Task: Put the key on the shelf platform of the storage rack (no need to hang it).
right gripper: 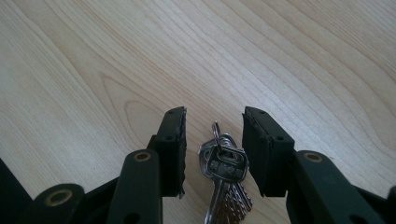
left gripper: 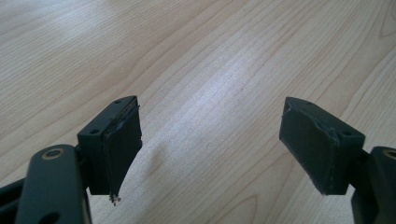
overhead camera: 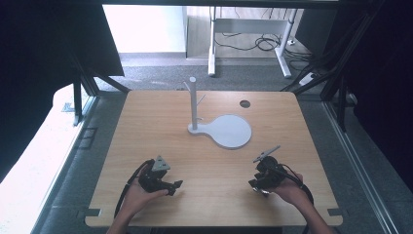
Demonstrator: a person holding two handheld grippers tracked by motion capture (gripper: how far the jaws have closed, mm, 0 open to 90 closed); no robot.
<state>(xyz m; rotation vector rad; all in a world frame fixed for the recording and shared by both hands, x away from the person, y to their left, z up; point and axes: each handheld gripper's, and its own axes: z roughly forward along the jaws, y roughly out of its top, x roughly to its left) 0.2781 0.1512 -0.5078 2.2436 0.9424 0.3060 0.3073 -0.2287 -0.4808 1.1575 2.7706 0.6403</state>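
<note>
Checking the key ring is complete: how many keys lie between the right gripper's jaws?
At least 2 keys on one ring, flat on the table between the right gripper's jaws: one silver key on top, another fanned out beneath it to its right. More may be hidden underneath.

White stand near mid-table on the wooden table: upright post with short pegs, round flat base plate to the post's right. Small dark hole beyond the stand, toward the far right. White desk legs and cables farther back on the floor.

Shiny metal keys, matt pale wood table
</note>
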